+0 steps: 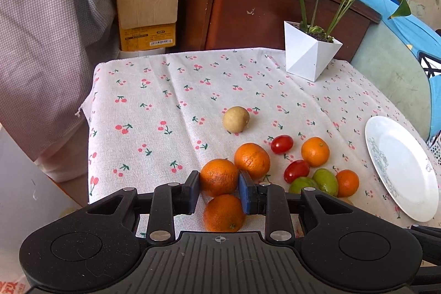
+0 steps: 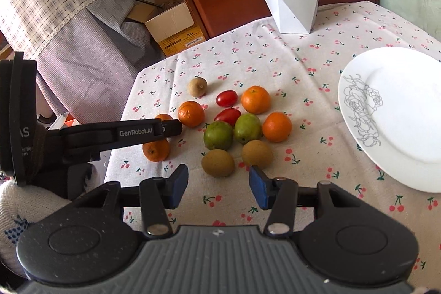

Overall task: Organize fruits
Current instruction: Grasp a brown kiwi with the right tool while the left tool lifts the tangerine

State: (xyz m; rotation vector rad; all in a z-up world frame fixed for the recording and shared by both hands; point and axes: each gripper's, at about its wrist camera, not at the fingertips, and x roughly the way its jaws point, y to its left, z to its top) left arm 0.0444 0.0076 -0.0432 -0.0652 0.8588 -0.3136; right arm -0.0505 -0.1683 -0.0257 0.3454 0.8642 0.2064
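Observation:
Fruit lies in a cluster on the cherry-print cloth: several oranges, two cherry tomatoes (image 2: pixel 226 98), two green fruits (image 2: pixel 218 135) and three brown kiwis (image 2: pixel 217 163). My left gripper (image 1: pixel 219 188) is shut on an orange (image 1: pixel 218 177) at the cluster's left edge; another orange (image 1: pixel 223 212) lies just below it. In the right wrist view the left gripper's black fingers (image 2: pixel 143 132) show from the side, hiding most of that orange (image 2: pixel 163 117). My right gripper (image 2: pixel 219 186) is open and empty, just in front of the two nearest kiwis. A white plate (image 2: pixel 399 115) lies empty at the right.
A white angular planter (image 2: pixel 293 7) with a green plant stands at the table's far side. A cardboard box (image 1: pixel 147 10) and a wooden cabinet (image 1: pixel 261 4) stand behind the table. The table's left edge (image 1: pixel 91 150) drops off close to the left gripper.

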